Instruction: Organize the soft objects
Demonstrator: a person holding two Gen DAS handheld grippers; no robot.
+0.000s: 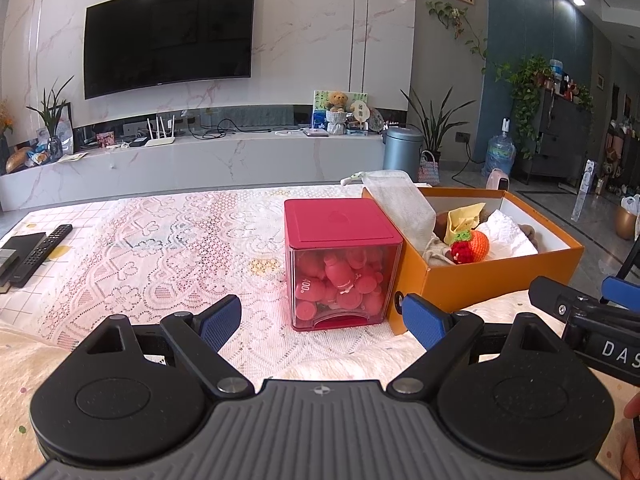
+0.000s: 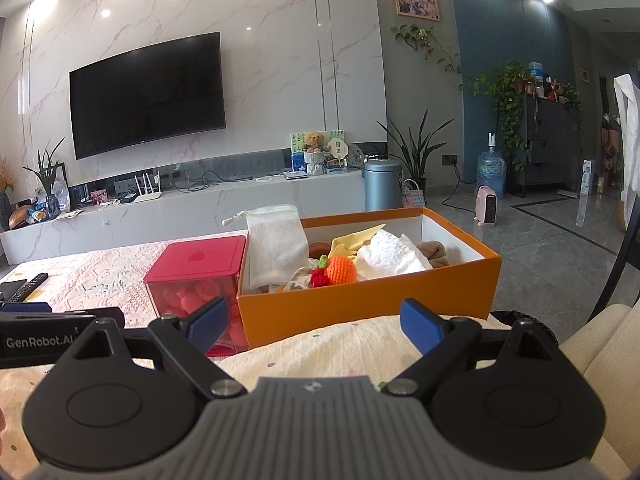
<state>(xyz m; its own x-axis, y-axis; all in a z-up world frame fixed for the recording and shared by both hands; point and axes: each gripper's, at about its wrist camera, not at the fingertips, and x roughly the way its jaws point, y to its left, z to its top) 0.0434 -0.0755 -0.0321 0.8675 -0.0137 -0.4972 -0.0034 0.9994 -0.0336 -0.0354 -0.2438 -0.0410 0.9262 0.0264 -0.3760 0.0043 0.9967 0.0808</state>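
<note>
Soft things, a crocheted orange (image 2: pixel 341 269) and white cloth (image 2: pixel 390 258) among them, lie inside the orange box (image 2: pixel 360 312); left tongs (image 1: pixel 322 318) and right tongs (image 2: pixel 316 326) gape empty just before it: either sorted or awaiting sorting

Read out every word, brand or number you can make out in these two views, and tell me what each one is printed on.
"DAS", cut off by the frame edge: on the right gripper body.
"GenRobot.AI": on the left gripper body.
"00.", partial: on a red toy inside the red box.
TV logo, remote buttons, wall picture: too small to read.
</note>
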